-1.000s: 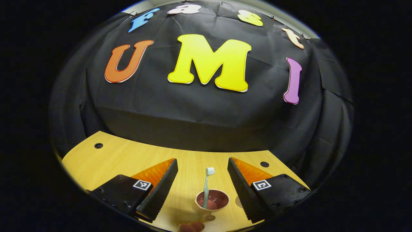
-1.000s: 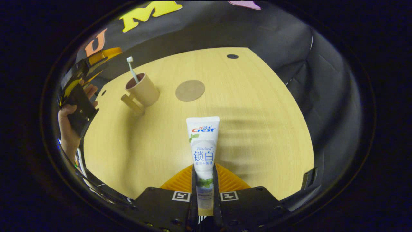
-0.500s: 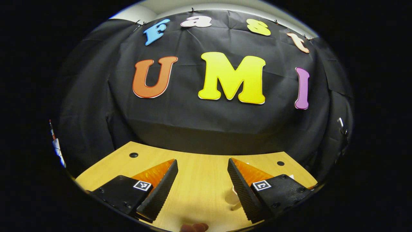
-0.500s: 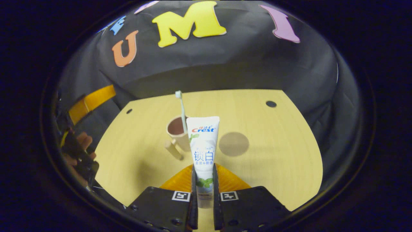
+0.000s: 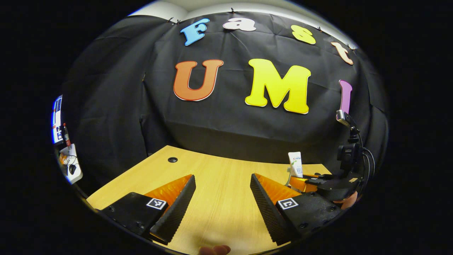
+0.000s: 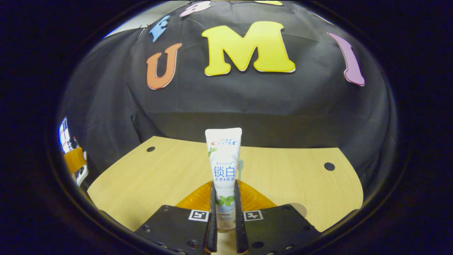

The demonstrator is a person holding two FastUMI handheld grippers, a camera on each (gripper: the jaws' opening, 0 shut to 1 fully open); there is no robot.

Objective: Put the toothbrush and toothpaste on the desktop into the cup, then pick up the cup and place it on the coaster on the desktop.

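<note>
My right gripper (image 6: 224, 189) is shut on the white toothpaste tube (image 6: 223, 161), which stands upright between its fingers above the wooden desktop (image 6: 290, 177). A thin pale sliver (image 6: 241, 169) peeks out beside the tube's right edge; I cannot tell what it is. In the left gripper view my left gripper (image 5: 222, 177) is open over bare desktop (image 5: 219, 198) with nothing between its fingers. Far right in that view, the right gripper (image 5: 331, 186) holds the toothpaste tube (image 5: 295, 164) upright, with a hand (image 5: 348, 201) behind it.
The desktop has round holes (image 6: 151, 149) (image 6: 329, 166) near its back corners, one also in the left gripper view (image 5: 172, 159). The black cloth wall rises right behind the desk. Beyond the left edge sits white clutter (image 5: 69, 166). A fingertip (image 5: 214, 250) shows at the bottom.
My left gripper swung left, off the cup and toothbrush, which left its view. My right gripper tilted up and moved in with the toothpaste; cup and coaster dropped from its view.
</note>
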